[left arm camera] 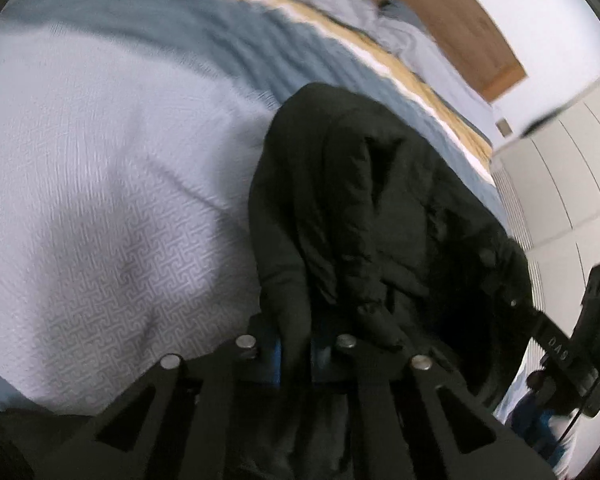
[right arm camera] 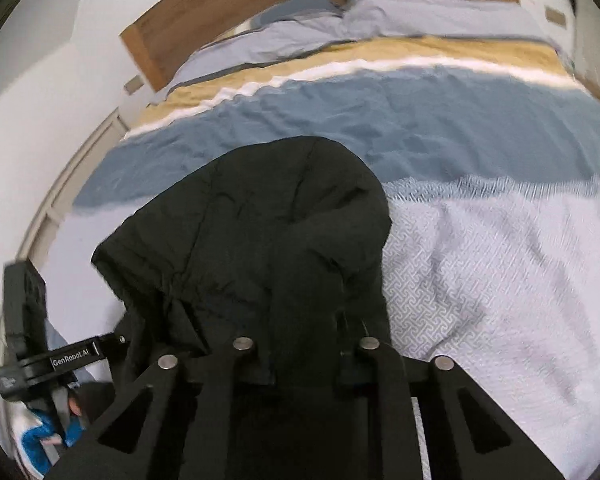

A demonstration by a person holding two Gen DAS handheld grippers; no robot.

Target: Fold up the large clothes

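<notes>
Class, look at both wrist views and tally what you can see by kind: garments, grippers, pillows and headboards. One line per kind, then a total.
Garments: 1, the black padded hooded jacket
Grippers: 2, the left gripper and the right gripper, each clamped on the jacket
Pillows: 2, grey-blue pillows by the wooden headboard
Headboards: 1
Total: 6

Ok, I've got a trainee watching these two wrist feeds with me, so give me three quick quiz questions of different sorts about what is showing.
1. True or false: the black jacket lies flat and folded on the bed.
2. Multiple choice: the bedspread stripe nearest the headboard is A) mustard yellow, B) red, C) green.
3. Fill in: the left gripper is shut on the ____.

Key:
1. False. It is bunched and lifted, gripped by both the left and the right gripper.
2. A.
3. Black jacket; a fold of it sits between the fingers.
</notes>
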